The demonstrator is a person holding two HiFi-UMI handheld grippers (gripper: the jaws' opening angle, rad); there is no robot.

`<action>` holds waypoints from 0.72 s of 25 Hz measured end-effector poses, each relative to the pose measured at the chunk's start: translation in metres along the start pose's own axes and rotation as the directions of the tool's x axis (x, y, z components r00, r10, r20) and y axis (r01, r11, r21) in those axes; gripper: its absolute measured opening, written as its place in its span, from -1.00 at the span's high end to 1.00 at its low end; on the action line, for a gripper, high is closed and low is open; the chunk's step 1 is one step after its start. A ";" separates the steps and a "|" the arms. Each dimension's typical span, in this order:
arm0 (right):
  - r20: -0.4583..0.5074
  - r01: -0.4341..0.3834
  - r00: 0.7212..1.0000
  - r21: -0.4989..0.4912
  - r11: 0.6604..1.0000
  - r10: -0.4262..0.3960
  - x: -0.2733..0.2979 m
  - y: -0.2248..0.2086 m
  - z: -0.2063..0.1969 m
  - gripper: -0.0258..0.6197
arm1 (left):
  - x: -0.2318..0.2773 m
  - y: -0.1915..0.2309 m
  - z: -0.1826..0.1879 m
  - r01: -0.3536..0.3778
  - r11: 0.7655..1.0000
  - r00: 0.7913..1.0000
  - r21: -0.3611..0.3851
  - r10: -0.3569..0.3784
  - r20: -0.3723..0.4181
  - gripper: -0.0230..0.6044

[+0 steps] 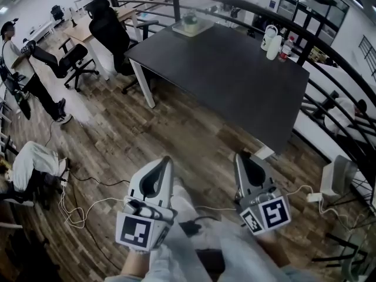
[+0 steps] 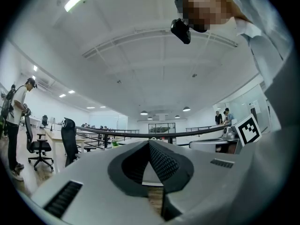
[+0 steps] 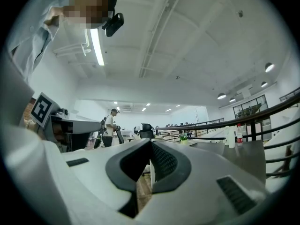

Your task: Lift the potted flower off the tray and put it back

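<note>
While the left gripper point(image 1: 166, 159) is held low over the floor: jaws pressed together, nothing between them; well apart from the table point(image 1: 235, 81).
Right gripper point(image 1: 239, 154): jaws likewise closed on nothing; held beside the left one, near the table's near edge but short of it.
Potted flower point(image 1: 190, 20): upright on the tray, at the far left corner of the tabletop, untouched.
Tray point(image 1: 178, 32): pale, flat and shallow; lies flush on the tabletop near the far edge.
Neighbouring items: white container point(image 1: 271, 39) and bottle point(image 1: 286, 47) at the far right corner, well apart from the tray.
Task status: judged not yet begun; reach to the far corner is outstanding.
Expected weight: probably light, a small pot with a low tuft of green.
Expected stiffness: pot wall likely rigid; foliage soft and easily crushed.
Surface: pot material too small to tell; treat as smooth and possibly slippery.
Fragility: assume breakable if tipped or dropped.
Grip point: opposite sides of the pot wall, below the rim and clear of the leaves.
Jaw preparation: must be spread before approach.
Lift: straight up, pot kept upright so soil stays in.
Caution: tray may shift if the pot drags on it; steady it with the free gripper if needed.
Return: lower the pot squarely onto the tray's middle.
</note>
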State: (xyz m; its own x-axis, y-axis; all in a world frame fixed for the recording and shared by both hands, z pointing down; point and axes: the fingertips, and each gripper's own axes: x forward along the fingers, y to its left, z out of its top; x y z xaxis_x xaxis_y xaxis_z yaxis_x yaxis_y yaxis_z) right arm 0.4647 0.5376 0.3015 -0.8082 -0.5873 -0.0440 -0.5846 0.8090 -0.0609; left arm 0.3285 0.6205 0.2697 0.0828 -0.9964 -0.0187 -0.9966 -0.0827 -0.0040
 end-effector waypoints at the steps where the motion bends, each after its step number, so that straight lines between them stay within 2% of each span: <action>1: -0.001 0.000 1.000 0.001 1.000 0.000 0.003 -0.001 -0.001 0.91 | 0.001 0.003 -0.001 -0.005 1.000 1.000 0.001 0.005 0.002 0.93; 6: -0.011 -0.001 1.000 -0.003 1.000 0.001 0.024 -0.005 -0.005 0.91 | 0.015 0.027 -0.003 -0.030 1.000 0.999 0.003 0.030 0.017 0.93; 18: -0.032 -0.011 0.999 -0.009 1.000 0.011 0.115 -0.022 -0.006 0.91 | 0.076 0.091 -0.006 -0.021 1.000 1.000 -0.017 0.021 0.004 0.93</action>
State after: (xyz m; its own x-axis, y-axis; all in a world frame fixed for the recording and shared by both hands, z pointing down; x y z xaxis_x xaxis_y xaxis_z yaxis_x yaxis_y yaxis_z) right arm 0.3847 0.4525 0.3037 -0.8164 -0.5773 -0.0128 -0.5761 0.8158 -0.0509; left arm 0.2436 0.5367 0.2742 0.0621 -0.9978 -0.0229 -0.9980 -0.0624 0.0132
